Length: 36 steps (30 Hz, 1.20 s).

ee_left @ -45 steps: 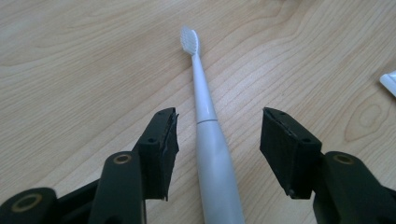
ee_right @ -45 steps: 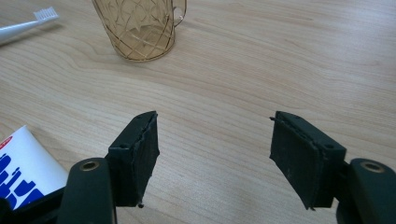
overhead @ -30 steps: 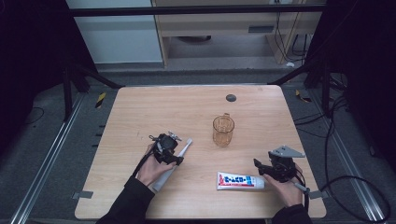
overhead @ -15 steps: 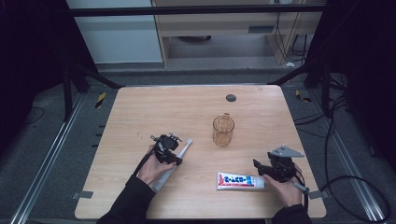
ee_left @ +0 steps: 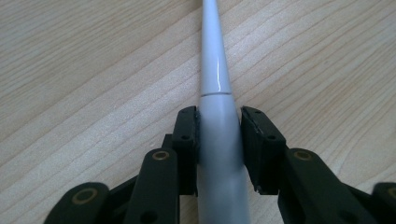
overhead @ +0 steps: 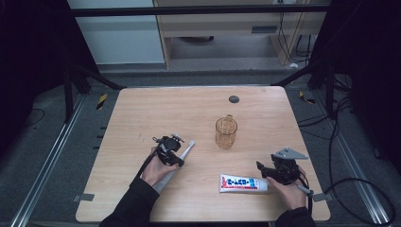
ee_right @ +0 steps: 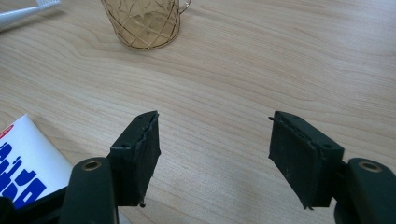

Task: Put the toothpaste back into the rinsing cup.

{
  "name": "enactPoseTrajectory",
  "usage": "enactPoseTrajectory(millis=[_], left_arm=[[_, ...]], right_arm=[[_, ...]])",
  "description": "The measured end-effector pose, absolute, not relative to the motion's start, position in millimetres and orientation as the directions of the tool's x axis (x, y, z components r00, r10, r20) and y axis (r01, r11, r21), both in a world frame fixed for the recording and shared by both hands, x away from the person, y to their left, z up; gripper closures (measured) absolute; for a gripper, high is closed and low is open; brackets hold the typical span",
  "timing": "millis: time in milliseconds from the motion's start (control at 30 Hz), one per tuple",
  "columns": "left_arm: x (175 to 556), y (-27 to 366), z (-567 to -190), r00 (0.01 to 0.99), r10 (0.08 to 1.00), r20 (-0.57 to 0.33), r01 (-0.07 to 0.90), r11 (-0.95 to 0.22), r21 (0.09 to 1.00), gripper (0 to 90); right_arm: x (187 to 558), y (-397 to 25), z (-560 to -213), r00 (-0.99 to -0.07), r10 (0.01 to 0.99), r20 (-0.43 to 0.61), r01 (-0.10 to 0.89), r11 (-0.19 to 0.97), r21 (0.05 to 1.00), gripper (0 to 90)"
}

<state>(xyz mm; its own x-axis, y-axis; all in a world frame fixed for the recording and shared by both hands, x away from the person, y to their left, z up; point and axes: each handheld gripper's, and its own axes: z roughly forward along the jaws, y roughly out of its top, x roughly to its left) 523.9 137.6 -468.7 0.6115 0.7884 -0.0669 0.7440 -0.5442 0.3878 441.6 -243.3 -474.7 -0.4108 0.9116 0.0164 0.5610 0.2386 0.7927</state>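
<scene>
From the high view: left hand-held gripper low on the wooden table, clamped on a white toothbrush lying flat, its brush end pointing up toward the amber glass cup. Cup upright near the middle of the table, handle at the far side. Right hand-held gripper resting near the front right edge, just beside the end of a white and blue toothpaste tube lying flat. Small dark round spot near the far edge. From the left gripper view: both black jaws pressed tight on the thick white toothbrush handle, the thin neck running away over the wood. From the right gripper view: jaws wide apart, nothing between them but bare table, the tube at the lower left, the cup far ahead, the brush head at the top left corner.
</scene>
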Motion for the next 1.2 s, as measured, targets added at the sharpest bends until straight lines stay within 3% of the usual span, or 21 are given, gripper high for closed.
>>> enactPoseTrajectory(millis=[167,700,1200], left_arm=[[523,142,-468,0.614,0.787,-0.066,0.738,-0.542,0.403,67.1],[502,161,-426,0.608,0.791,-0.067,0.668,-0.464,0.582,67.3],[487,177,-378,0.588,0.808,-0.028,0.536,-0.364,0.762,67.4]], right_arm=[[442,-244,-475,-0.411,0.912,0.018,0.561,0.237,0.793,33.9],[441,-245,-476,-0.411,0.911,0.021,0.564,0.236,0.792,34.5],[441,-245,-476,-0.409,0.912,0.020,0.562,0.235,0.793,34.5]])
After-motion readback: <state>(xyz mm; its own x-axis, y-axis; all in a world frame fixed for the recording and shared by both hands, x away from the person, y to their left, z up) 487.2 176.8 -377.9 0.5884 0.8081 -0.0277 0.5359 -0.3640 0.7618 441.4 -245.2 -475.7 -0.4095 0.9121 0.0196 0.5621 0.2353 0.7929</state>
